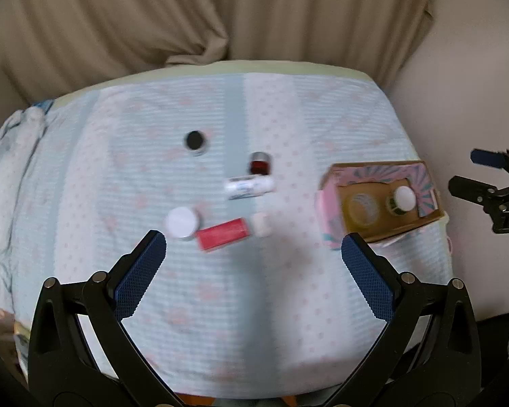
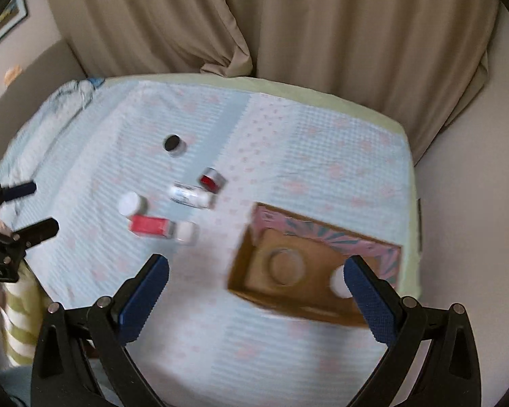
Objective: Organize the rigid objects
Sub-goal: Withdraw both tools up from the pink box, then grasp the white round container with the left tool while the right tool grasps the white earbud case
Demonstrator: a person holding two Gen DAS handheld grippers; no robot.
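Both grippers spread wide, nothing held: left gripper [image 1: 253, 247], right gripper [image 2: 257, 273], both above the bed [image 1: 186, 305]. Box [image 2: 251, 281] sits at my right's 1 o'clock with one white-capped jar [image 1: 402, 199] inside. Loose items cluster at the left's 12: red bottle [image 1: 222, 233], white jar [image 1: 182, 221], white tube [image 1: 249, 186], red jar [image 1: 260, 162], black jar [image 1: 195, 140] further out.

Risks, my guess:
- red bottle and white jar nearly touch; a wide jaw bumps the neighbour
- soft bedding, round items roll
- box near the bed edge; a hard drop could shove it off
- frames blurred, aim may be off
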